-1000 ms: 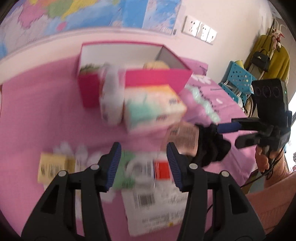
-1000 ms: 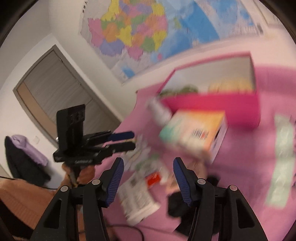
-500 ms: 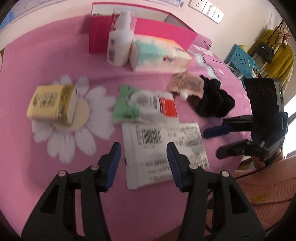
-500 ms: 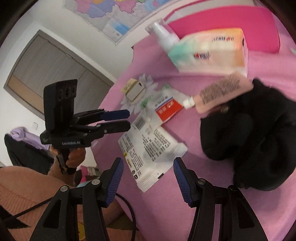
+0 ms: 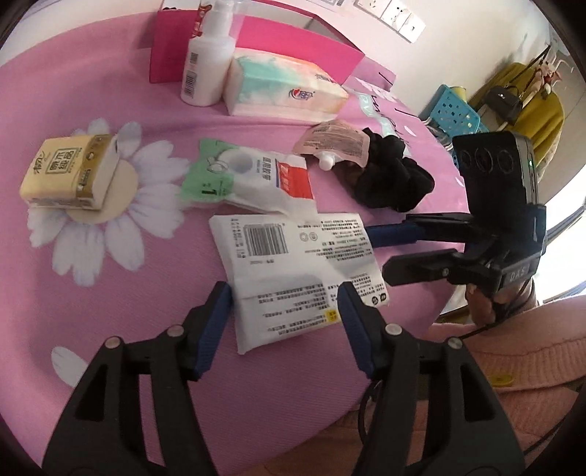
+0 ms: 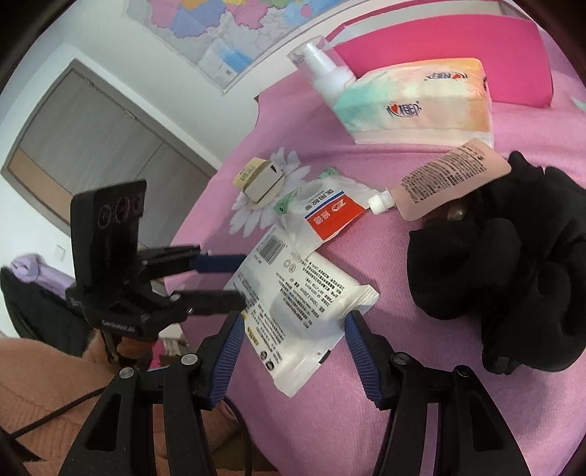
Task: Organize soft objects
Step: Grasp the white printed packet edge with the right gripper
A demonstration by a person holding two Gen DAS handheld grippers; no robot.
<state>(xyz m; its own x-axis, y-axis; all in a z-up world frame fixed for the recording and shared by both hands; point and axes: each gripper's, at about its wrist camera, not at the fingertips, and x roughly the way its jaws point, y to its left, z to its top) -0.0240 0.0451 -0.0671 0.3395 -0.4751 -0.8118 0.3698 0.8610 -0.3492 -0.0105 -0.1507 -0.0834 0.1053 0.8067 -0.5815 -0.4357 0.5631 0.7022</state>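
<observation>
A pump bottle (image 5: pixel 205 69) stands upright on the pink counter (image 5: pixel 110 293) before a pink box (image 5: pixel 293 38), with a wall map (image 6: pixel 234 29), sockets (image 5: pixel 399 18), a grey door (image 6: pixel 91 146), a blue basket (image 5: pixel 456 115) and a black bag (image 5: pixel 503 100) on yellow cloth (image 5: pixel 545 121) around.

my left gripper (image 5: pixel 284 311) spread wide over the white wipes pack (image 5: pixel 296 271) | my right gripper (image 5: pixel 381 252) parted at the pack's right edge | black scrunchie (image 5: pixel 392 179) beyond it
</observation>
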